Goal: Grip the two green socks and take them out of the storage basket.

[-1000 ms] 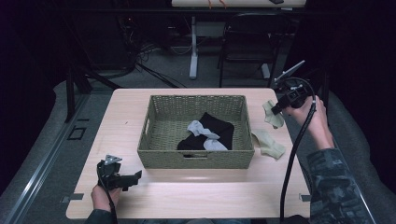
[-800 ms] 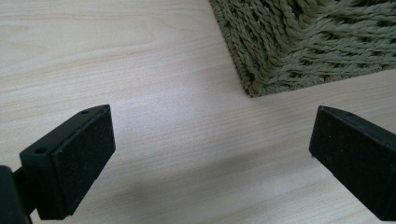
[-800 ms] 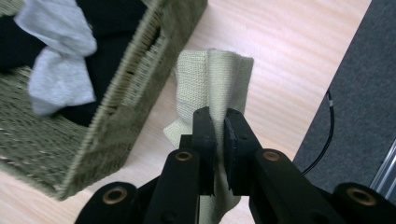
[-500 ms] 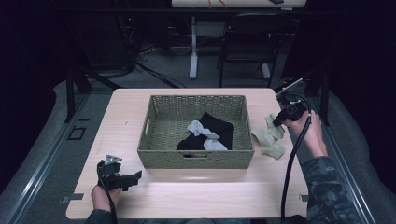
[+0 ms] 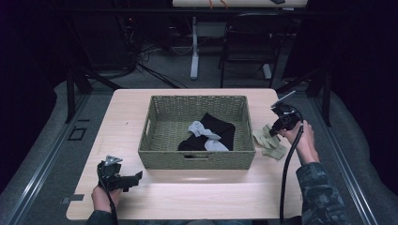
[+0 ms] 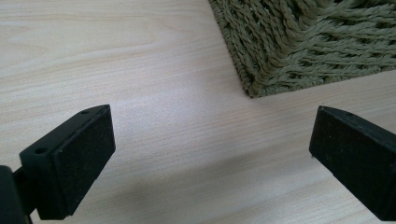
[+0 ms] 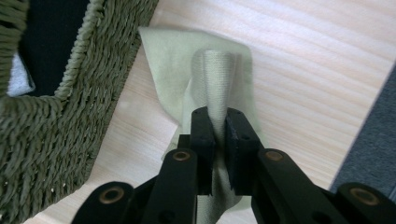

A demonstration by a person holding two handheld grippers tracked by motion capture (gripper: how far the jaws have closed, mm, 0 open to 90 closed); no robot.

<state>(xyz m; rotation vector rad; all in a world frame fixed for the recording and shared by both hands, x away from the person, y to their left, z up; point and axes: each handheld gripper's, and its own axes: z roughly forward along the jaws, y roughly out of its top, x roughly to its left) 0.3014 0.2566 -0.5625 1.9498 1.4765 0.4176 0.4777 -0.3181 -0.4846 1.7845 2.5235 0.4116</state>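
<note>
A pale wooden desk (image 5: 187, 197) carries a woven basket (image 5: 197, 157) at its middle. Inside the basket lie a black cloth (image 5: 219, 127) and a light grey cloth (image 5: 202, 131) resting on top of it. Just to the right of the basket, on the desk, lies a pale green sock (image 5: 268, 143), close to the basket's right wall. The right gripper (image 5: 274, 130) is at that sock; in the right gripper view its jaws are pinched nearly together on a raised fold of the sock (image 7: 217, 84), which stands up between them. The left gripper (image 5: 126, 180) sits low at the desk's front left, near the basket's front corner, and in the left gripper view its jaws stand wide apart over bare wood (image 6: 177, 140), holding nothing.
</note>
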